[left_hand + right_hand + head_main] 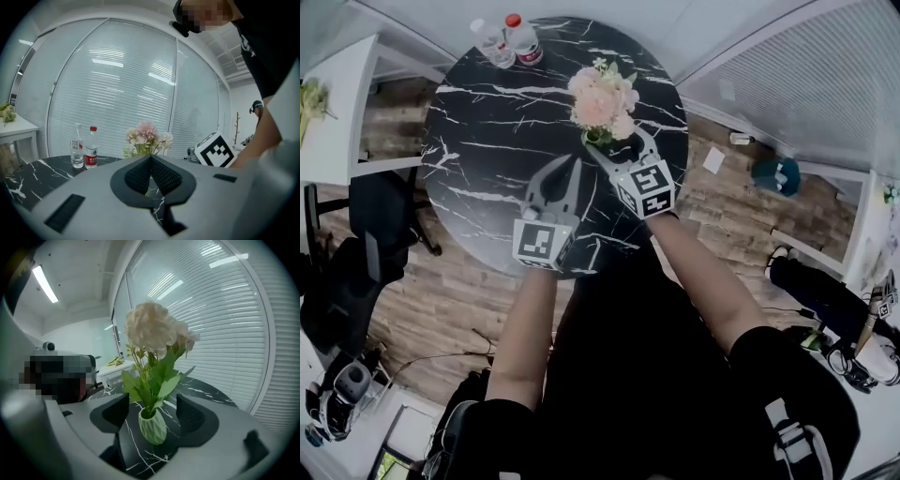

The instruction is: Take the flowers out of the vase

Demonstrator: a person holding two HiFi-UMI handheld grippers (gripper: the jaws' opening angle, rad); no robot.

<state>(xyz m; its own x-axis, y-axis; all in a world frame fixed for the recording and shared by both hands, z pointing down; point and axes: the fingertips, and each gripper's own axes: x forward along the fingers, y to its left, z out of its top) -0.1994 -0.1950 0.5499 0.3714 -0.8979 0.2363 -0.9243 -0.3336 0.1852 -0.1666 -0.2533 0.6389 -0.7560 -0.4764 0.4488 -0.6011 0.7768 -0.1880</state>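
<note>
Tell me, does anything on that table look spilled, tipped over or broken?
Nothing stands out. The pale green ribbed vase stands upright on the round black marble table with its pink and cream flowers in it, and the two clear plastic water bottles at the far edge are upright too. No spill shows.

Office, likely a meeting room: glass partition wall [201, 117] with slatted blinds [117, 93] ahead of the left gripper [151, 159], round black marble desk [487, 122] under it, black office chair [382, 217] to its left, white side desk [16, 127], wood-plank floor [441, 319].
</note>
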